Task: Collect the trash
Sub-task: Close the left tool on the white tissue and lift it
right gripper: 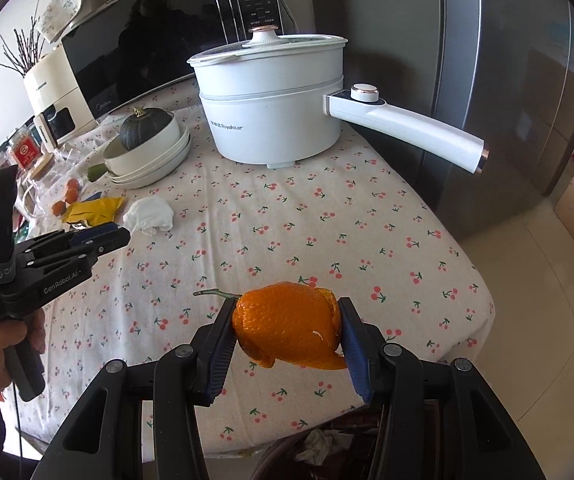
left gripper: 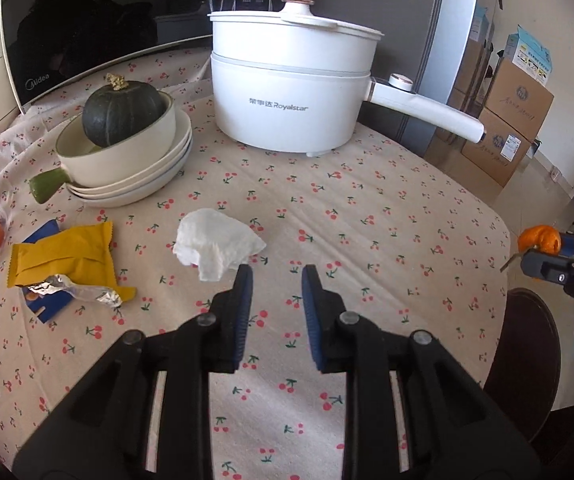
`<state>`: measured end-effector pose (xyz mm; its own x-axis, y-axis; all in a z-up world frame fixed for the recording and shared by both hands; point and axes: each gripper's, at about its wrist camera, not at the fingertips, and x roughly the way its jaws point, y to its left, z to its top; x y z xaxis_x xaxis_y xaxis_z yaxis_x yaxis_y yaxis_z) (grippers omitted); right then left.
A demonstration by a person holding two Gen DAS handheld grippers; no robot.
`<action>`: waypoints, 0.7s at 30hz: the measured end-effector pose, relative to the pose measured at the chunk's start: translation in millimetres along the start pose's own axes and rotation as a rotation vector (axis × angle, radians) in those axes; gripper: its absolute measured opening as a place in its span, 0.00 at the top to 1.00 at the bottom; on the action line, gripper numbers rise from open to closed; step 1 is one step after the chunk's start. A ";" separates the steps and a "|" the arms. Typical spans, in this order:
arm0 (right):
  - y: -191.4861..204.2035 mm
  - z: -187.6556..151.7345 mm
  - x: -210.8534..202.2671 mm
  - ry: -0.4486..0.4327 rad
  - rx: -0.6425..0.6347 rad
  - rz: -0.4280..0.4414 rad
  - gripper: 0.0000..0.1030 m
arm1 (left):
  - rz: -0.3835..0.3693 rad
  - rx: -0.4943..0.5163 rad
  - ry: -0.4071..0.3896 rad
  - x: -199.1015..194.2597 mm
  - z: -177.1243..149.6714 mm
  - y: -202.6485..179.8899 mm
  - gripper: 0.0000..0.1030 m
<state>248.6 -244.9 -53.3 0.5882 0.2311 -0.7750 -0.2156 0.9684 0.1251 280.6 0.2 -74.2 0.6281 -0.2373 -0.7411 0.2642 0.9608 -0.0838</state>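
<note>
Our right gripper (right gripper: 287,332) is clamped on the orange peel (right gripper: 289,326), pads on its two sides, held off the table edge w/ a bin (right gripper: 319,446) just below that already has a crumpled tissue in it. Peel is light, curled, a bit springy, so it should drop free once we let go. Our left gripper (left gripper: 277,280) has nothing in it; jaws narrowed w/ a small gap between them, hovering over the cherry-print tablecloth (left gripper: 367,216). Crumpled tissue (left gripper: 217,242) lies just ahead-left of its tip, not gripped. It's soft & near weightless: pinch the raised bunched middle, not a thin corner, which could tear or slip. Yellow wrapper (left gripper: 63,254) & foil scrap (left gripper: 83,290) sit further left: crinkly, slick, flat, prob best taken at a lifted edge
</note>
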 end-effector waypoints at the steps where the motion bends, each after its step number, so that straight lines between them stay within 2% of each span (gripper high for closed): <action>1: 0.2 -2.2 -4.5 -0.005 -0.006 -0.011 0.51 | -0.007 0.002 -0.006 -7.6 -3.2 -4.6 0.74; 7: -6.5 -22.0 -31.9 -0.016 0.015 -0.019 0.51 | -0.032 0.002 -0.023 -37.0 -14.0 -12.8 0.73; 8: -8.0 -24.8 -35.1 -0.017 0.019 -0.018 0.51 | -0.030 0.005 -0.011 -36.0 -14.4 -11.2 0.60; 9: -9.6 -27.4 -37.9 -0.016 0.023 -0.015 0.51 | -0.010 0.002 -0.006 -35.5 -16.0 -8.1 0.32; 11: -13.2 -30.9 -39.5 -0.013 0.032 -0.011 0.51 | 0.067 -0.007 -0.041 -33.9 -16.0 -0.9 0.05; 12: -15.1 -30.9 -37.7 -0.010 0.037 -0.008 0.51 | 0.078 -0.015 -0.059 -30.9 -14.0 3.7 0.05; 17: -23.2 -21.9 -19.3 0.009 0.049 0.010 0.51 | 0.110 -0.076 -0.005 15.0 5.2 23.4 0.05; 21: -28.1 -5.4 -6.1 0.010 0.064 0.031 0.51 | 0.169 -0.055 0.008 57.4 20.4 29.6 0.05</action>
<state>246.8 -274.1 -55.4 0.5739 0.2608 -0.7763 -0.1837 0.9648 0.1884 339.4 12.1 -105.7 0.6539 -0.0704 -0.7533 0.1141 0.9934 0.0062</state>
